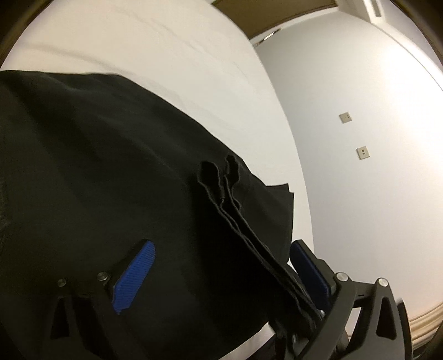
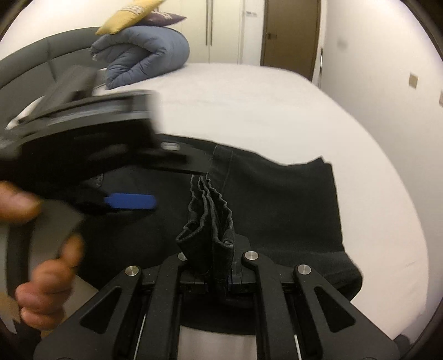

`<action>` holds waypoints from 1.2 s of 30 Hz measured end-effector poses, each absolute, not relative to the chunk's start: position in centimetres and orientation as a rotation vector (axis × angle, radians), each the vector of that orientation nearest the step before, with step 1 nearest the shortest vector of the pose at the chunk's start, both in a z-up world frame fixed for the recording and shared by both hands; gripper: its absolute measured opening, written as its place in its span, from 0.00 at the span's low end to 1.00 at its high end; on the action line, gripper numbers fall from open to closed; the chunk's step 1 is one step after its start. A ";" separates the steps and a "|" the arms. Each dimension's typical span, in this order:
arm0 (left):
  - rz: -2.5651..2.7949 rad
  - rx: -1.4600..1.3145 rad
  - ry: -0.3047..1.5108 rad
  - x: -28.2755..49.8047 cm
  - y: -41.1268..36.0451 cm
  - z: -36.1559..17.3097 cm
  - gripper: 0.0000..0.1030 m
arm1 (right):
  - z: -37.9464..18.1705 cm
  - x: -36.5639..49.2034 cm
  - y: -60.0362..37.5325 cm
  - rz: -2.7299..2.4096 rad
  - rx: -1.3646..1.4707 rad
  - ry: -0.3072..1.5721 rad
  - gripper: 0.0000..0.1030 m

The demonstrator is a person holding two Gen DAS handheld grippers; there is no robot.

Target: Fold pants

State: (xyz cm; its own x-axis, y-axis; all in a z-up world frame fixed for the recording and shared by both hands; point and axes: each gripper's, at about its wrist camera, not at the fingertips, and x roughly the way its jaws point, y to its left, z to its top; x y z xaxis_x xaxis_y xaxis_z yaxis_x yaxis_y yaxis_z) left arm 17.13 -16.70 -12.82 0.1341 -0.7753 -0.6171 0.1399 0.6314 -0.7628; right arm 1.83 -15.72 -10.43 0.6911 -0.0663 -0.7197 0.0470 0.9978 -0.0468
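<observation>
Between the right gripper's (image 2: 211, 265) closed black jaws sits a bunched stack of hem layers from the black fabric pants (image 2: 277, 199), which lie on the white bed sheet (image 2: 277, 105). At nine o'clock, the left gripper (image 1: 218, 277) hangs wide open above the cloth. Judging by this, a fold is being carried over; next, laying the hems flat.

Black pants on a plain white sheet

The pants (image 2: 277, 199) are solid black; the bed sheet (image 2: 263, 105) is white; both grippers have black frames with ribbed blue pads (image 1: 135, 277); the rolled quilted duvet (image 2: 144, 55) is slate blue, a cushion (image 2: 130, 15) on it mustard yellow
</observation>
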 end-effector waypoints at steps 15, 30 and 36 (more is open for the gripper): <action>-0.728 -0.518 1.280 19.7 -14.7 -11.1 0.09 | -6.8 1.4 -8.3 0.070 -0.102 0.782 0.07; -0.830 -0.101 1.299 22.4 -12.6 -10.5 0.09 | -9.4 3.5 -1.2 0.182 -0.143 0.830 0.09; -0.904 0.045 1.315 23.4 -14.0 -10.2 0.10 | -9.6 2.9 -0.5 0.186 -0.154 0.851 0.10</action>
State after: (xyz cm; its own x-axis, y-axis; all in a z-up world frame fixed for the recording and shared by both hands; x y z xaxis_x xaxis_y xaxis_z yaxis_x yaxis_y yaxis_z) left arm 23.38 -13.97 -10.20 -0.0249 -0.5424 -0.8398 0.5897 0.6703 -0.4504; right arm 2.91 -0.49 -9.55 0.6451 0.1012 -0.7574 -0.2242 0.9726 -0.0609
